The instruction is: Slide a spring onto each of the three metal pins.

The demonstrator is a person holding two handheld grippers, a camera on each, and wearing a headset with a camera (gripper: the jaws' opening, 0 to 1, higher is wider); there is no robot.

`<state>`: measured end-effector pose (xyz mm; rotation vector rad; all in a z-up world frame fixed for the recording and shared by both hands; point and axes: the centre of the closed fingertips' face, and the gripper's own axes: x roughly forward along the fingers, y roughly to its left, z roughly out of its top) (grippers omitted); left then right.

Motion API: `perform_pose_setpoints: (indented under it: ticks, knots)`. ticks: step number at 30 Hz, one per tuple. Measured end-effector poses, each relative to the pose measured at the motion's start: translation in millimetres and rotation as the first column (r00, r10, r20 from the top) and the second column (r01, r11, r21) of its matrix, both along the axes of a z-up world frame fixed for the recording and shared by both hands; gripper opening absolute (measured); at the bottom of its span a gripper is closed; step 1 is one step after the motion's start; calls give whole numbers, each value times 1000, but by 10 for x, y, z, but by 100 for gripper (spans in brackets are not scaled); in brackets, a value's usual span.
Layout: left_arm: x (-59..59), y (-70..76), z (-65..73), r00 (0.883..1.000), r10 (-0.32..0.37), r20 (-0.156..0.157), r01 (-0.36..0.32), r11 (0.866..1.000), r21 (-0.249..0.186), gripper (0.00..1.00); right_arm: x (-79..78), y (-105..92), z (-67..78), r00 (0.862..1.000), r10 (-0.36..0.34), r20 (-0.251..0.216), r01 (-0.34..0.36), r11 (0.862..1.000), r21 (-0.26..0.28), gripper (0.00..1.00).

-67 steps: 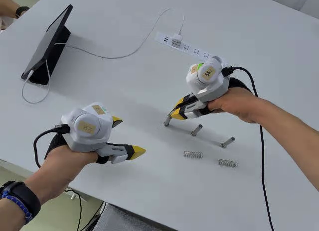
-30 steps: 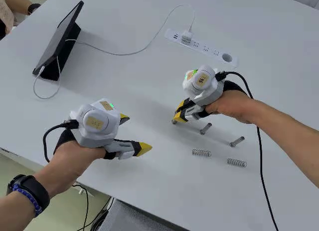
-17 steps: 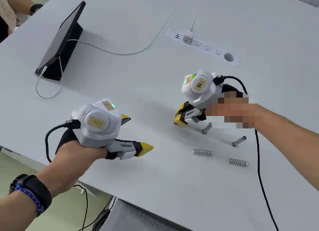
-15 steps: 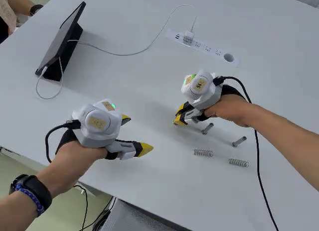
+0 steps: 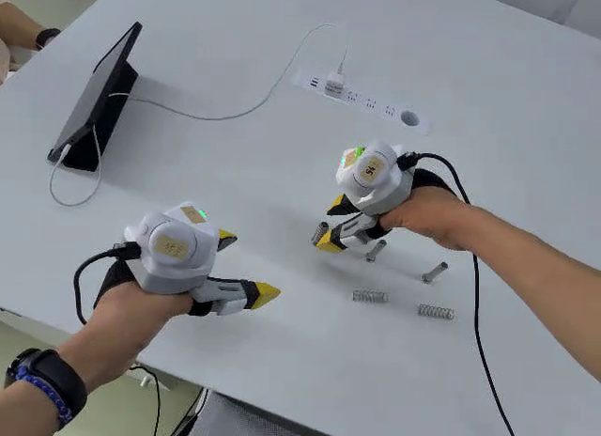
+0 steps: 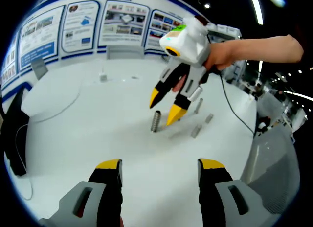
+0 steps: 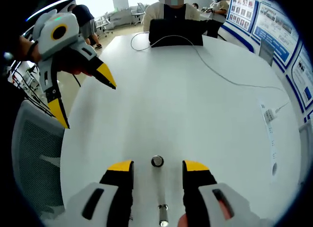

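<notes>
An upright metal pin (image 5: 320,234) with a spring coiled around it (image 6: 156,122) stands on the white table. My right gripper (image 5: 331,225) is open, its yellow tips on either side of the pin; the pin's top (image 7: 157,161) shows between my right gripper's (image 7: 158,166) jaws. Two more pins (image 5: 376,251) (image 5: 433,272) lie flat to the right. Two loose springs (image 5: 369,296) (image 5: 433,312) lie nearer the front edge. My left gripper (image 5: 246,264) hovers open and holds nothing, left of the pins; it points at the upright pin past its own tips (image 6: 160,164).
A tablet on a stand (image 5: 94,88) sits at the far left, its white cable (image 5: 235,109) running to a power strip (image 5: 357,96) at the back. The table's front edge (image 5: 282,398) is close. A person (image 7: 176,21) sits at the table's far end.
My right gripper, shut around the pin before, has opened; the pin with its spring stands free between the tips. The head camera has shifted; the left gripper stays about where it was.
</notes>
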<state>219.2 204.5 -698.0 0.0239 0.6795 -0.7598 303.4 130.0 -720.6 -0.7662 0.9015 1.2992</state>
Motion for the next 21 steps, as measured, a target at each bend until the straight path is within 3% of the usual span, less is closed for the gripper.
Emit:
perform_pose_setpoints:
  ticks: [4,12,16,21]
  knots:
    - [0,-31,22,1000,-10,2,10,1000,0,64,2,-26,100,999,-30,22,29,999,27,49]
    - [3,-103,64,1000,-18,1,18,1000,-19,64,-9,-96,259,990,-131,42,127,987,95,53]
    - [-29,-137,63,1000,-23,-2,23,1000,-18,64,-48,-145,336,977,-210,36,202,968,150,57]
    - [-70,-166,53,999,-35,-7,35,999,-12,64,-61,-262,404,947,-320,20,308,925,221,60]
